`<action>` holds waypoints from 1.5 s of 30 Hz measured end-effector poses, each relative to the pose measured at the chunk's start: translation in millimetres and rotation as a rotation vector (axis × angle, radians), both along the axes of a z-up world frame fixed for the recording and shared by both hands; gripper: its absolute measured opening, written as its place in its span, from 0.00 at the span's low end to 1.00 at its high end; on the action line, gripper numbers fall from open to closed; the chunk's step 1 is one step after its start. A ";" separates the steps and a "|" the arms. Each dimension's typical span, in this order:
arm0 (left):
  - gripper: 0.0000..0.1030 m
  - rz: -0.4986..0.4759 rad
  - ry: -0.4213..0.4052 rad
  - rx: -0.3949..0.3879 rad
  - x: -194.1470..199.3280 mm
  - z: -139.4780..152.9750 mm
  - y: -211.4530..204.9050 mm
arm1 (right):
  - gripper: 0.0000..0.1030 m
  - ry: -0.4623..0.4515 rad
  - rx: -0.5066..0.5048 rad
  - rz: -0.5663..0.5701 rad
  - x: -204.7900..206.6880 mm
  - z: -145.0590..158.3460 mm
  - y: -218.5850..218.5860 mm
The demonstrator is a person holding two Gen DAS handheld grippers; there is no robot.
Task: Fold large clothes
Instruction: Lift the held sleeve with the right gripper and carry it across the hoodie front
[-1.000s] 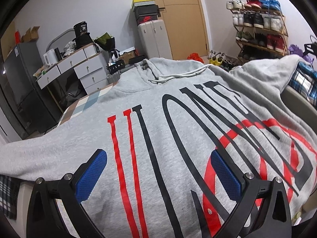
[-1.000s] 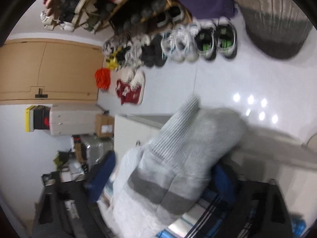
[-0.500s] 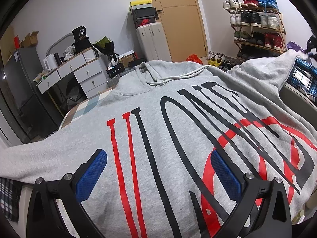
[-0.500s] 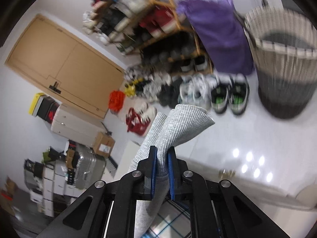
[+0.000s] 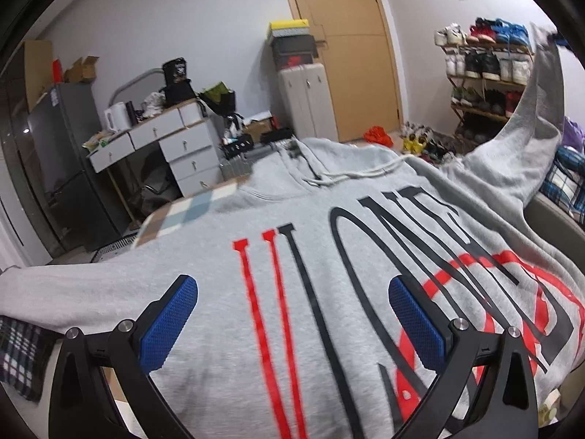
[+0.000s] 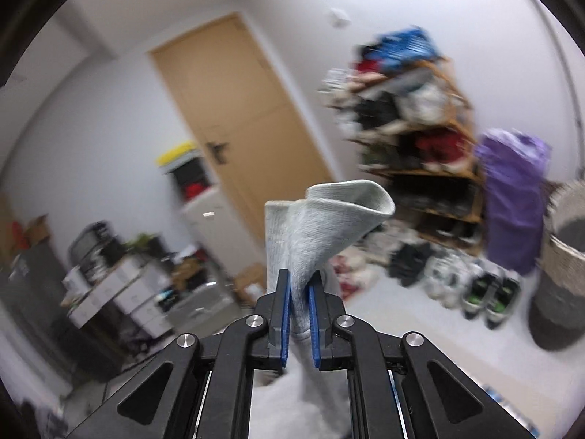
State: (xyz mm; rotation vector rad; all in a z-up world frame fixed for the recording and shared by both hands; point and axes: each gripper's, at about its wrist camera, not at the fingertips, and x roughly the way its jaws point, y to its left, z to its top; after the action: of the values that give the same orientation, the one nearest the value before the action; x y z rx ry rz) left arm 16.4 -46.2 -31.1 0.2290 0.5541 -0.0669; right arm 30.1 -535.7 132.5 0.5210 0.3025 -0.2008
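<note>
Grey fleece fills the left wrist view: the hoodie [image 5: 329, 256] lies spread front-up over a surface with a checked cover [image 5: 190, 212], its black and red lettering running away from the camera. Nearest the lens, the left gripper [image 5: 292, 314] hangs above the chest print with its blue pads [image 5: 172, 322] standing wide apart and nothing between them. Farther on come the hood and its white drawstrings [image 5: 351, 175], and on the right one sleeve [image 5: 530, 128] rises steeply off the body toward the upper edge of the frame.

That sleeve's ribbed cuff [image 6: 329, 226] is clamped in the right gripper [image 6: 299, 303]; its two pads press flat against the knit from either side (the cuff flares out above them like a funnel).

Beyond the garment stand a white drawer unit [image 5: 175, 146] with a kettle on top, a dark fridge [image 5: 62, 153], stacked boxes before a wooden door [image 5: 347, 36], a shoe rack [image 5: 482, 80] and, blurred, a woven basket [image 6: 563, 270].
</note>
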 end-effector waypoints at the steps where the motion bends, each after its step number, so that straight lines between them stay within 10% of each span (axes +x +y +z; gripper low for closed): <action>1: 0.99 0.003 -0.001 -0.007 0.0 1.4 3.0 | 0.07 -0.018 -0.010 0.037 1.2 10.9 19.8; 8: 0.99 0.041 -0.023 -0.112 -10.5 18.1 38.9 | 0.05 0.000 -0.007 0.266 19.3 36.7 143.2; 16: 0.99 0.019 -0.038 -0.196 -19.1 26.0 55.5 | 0.06 0.356 -0.174 0.363 63.3 -62.4 206.1; 20: 0.99 0.019 -0.032 -0.198 -11.5 22.0 53.6 | 0.09 0.571 -0.441 0.449 89.1 -117.2 230.4; 22: 0.99 0.020 -0.023 -0.202 -7.6 19.5 51.8 | 0.19 0.646 -0.563 0.494 96.2 -140.1 253.0; 24: 0.99 0.021 -0.022 -0.188 -5.2 15.4 48.9 | 0.85 0.692 -0.684 0.539 105.4 -155.1 262.3; 26: 0.99 0.020 -0.019 -0.161 -1.2 10.1 45.8 | 0.95 0.688 -0.812 0.563 109.4 -165.1 273.2; 32: 0.99 -0.002 0.006 -0.111 1.9 -2.5 44.7 | 0.94 0.848 -1.166 0.661 134.2 -206.1 289.8; 38: 0.99 -0.007 0.016 -0.074 0.2 -5.8 45.7 | 0.90 1.002 -1.301 0.812 157.1 -260.4 293.7; 41: 0.99 -0.006 0.032 -0.077 3.3 -6.6 46.9 | 0.46 1.089 -1.243 0.798 172.8 -270.7 281.6; 45: 0.99 -0.009 0.067 -0.096 9.0 -9.1 49.7 | 0.17 1.064 -1.204 0.782 171.0 -259.5 276.3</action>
State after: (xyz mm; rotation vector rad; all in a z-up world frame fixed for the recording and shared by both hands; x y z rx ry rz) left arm 25.5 3.5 -40.3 0.1363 0.6147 -0.1097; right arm 201.1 -259.4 -127.1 -0.9706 1.2716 0.1453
